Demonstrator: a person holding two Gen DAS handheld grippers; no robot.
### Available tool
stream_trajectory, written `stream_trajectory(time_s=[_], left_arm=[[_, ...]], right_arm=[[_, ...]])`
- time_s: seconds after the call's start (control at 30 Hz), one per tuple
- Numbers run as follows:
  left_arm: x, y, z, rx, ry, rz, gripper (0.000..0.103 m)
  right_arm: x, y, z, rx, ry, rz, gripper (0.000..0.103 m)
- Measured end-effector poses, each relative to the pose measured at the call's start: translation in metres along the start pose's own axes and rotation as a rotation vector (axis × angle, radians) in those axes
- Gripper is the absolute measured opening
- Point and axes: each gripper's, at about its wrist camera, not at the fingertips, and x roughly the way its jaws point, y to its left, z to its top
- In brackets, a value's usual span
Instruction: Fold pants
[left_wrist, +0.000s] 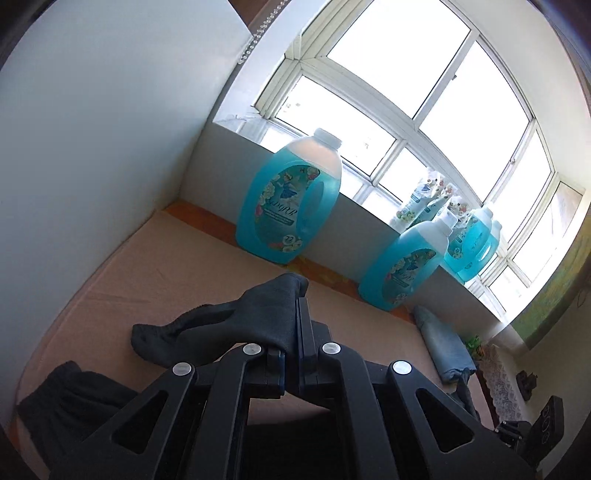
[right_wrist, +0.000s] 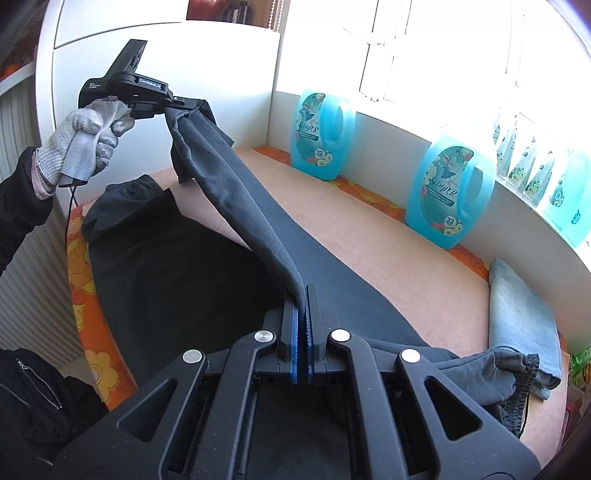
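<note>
Dark grey pants lie on a peach-covered bed. One edge is lifted off the bed and stretched taut between both grippers. My right gripper is shut on the near end of that edge. My left gripper, held by a gloved hand, is shut on the far end, raised high at the upper left. In the left wrist view my left gripper is shut on a bunched fold of the pants, above the bed.
Blue detergent bottles stand along the bed's far edge under the window; they also show in the left wrist view. Folded light blue cloth lies at the right. A white wall bounds the left.
</note>
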Motion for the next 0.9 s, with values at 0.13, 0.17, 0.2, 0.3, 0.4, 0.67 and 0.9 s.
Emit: stream_trajectory(time_s=[0.13, 0.17, 0.2, 0.3, 0.4, 0.67, 0.9], left_arm=[[-0.028, 0.015, -0.054, -0.038, 0.031, -0.014, 0.003], [-0.033, 0.019, -0.068, -0.055, 0.048, -0.021, 0.003], [-0.037, 0.022, -0.081, -0.067, 0.063, -0.022, 0.003], [-0.042, 0.029, -0.118, -0.082, 0.097, 0.001, 0.003], [-0.043, 0.039, -0.145, -0.135, 0.132, -0.009, 0.003], [-0.058, 0.043, -0.166, -0.112, 0.179, 0.044, 0.016], [-0.08, 0.015, -0.132, 0.035, 0.089, 0.101, 0.042]], right_arm=[[-0.01, 0.019, -0.034, 0.022, 0.065, 0.038, 0.003], [-0.01, 0.021, -0.042, 0.03, 0.084, 0.043, 0.003], [-0.011, 0.023, -0.05, 0.036, 0.102, 0.047, 0.003], [-0.01, 0.025, -0.069, 0.063, 0.153, 0.058, 0.003], [-0.004, 0.023, -0.081, 0.073, 0.203, 0.069, 0.003], [-0.012, 0.025, -0.073, 0.08, 0.214, 0.107, 0.019], [-0.021, 0.035, -0.039, 0.089, 0.111, 0.192, 0.044]])
